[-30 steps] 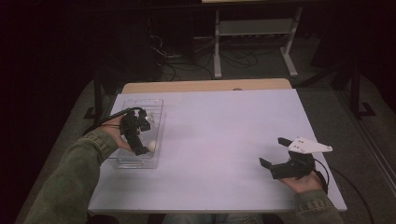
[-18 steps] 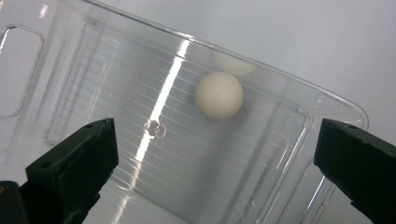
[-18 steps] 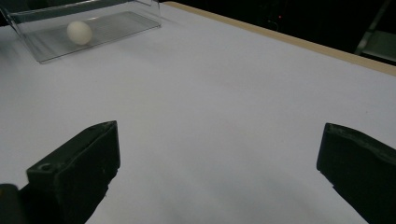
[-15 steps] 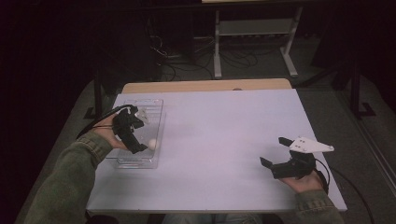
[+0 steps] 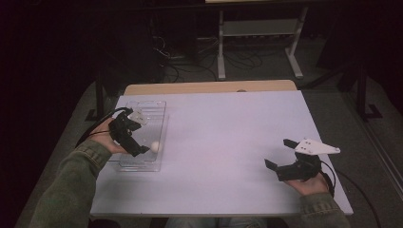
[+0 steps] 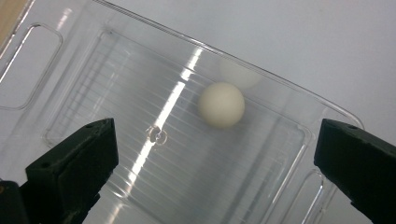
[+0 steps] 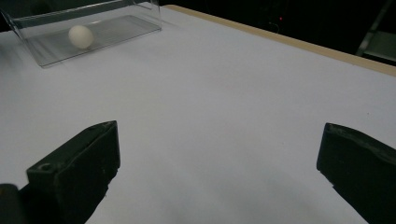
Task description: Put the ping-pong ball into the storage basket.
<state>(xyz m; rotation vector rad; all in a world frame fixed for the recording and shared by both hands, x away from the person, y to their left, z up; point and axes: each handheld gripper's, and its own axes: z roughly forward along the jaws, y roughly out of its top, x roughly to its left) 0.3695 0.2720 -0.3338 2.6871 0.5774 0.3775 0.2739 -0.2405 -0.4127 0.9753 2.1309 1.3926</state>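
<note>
- Plainly, one small white ball lies in one clear plastic tray; it is round and smooth with a matt, eggshell look, and it rests on the tray floor close to the long wall nearest the middle of the table.
- The tray is a shallow rectangular box of glossy see-through plastic, with fine parallel ribs across its floor, rounded corners and a moulded flat rim; a faint reflection of the ball shows in its wall.
- The table has a flat, pale, matt top with one wooden strip along its far edge.
- There are two grippers, each with two blocky black jaws.
- The left gripper hangs over the tray, its jaws spread wide and holding nothing, the ball lying free between and beyond them in the left gripper view.
- The right gripper, well apart from the tray at the table's right near corner, also has its jaws parted and unloaded over bare tabletop; a grey three-cornered plate sits on top of it.
</note>
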